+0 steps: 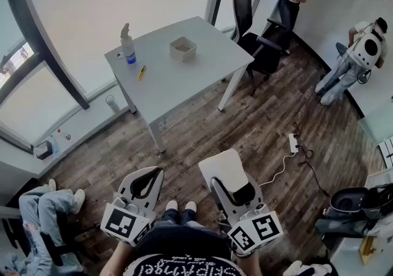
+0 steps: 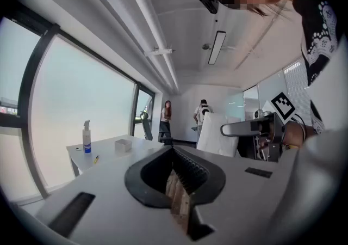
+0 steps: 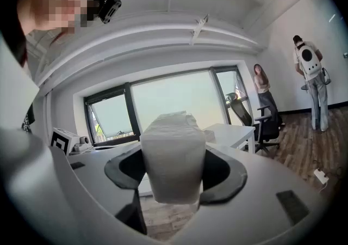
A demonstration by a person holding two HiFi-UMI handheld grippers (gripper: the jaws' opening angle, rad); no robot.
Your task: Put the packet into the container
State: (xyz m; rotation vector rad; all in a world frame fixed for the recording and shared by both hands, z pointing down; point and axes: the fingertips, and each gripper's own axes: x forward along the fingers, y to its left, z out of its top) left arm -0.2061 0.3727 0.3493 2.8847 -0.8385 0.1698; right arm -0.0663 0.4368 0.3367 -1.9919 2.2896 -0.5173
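**Packet in the right tongs, container well off on the table**

Packet (image 3: pixel 173 140) sits clamped between the jaws of my right tongs (image 3: pixel 175 169), held in the air low in front of me and far from the container (image 1: pixel 183 48). It looks like a soft white wrapped block with a crumpled top, so I judge it light and squashy. The hold across its middle seems the right place, and I would keep the squeeze gentle. My left tongs (image 2: pixel 174 154) are together and carry nothing.

The container stands open on a pale table (image 1: pixel 184 78), well apart from a spray bottle (image 1: pixel 128 45) and a yellow pen (image 1: pixel 142 72). Wooden floor (image 1: pixel 258 127) lies between us, with a power strip (image 1: pixel 293 143) off to the right. An office chair (image 1: pixel 255 29) stands behind the table.
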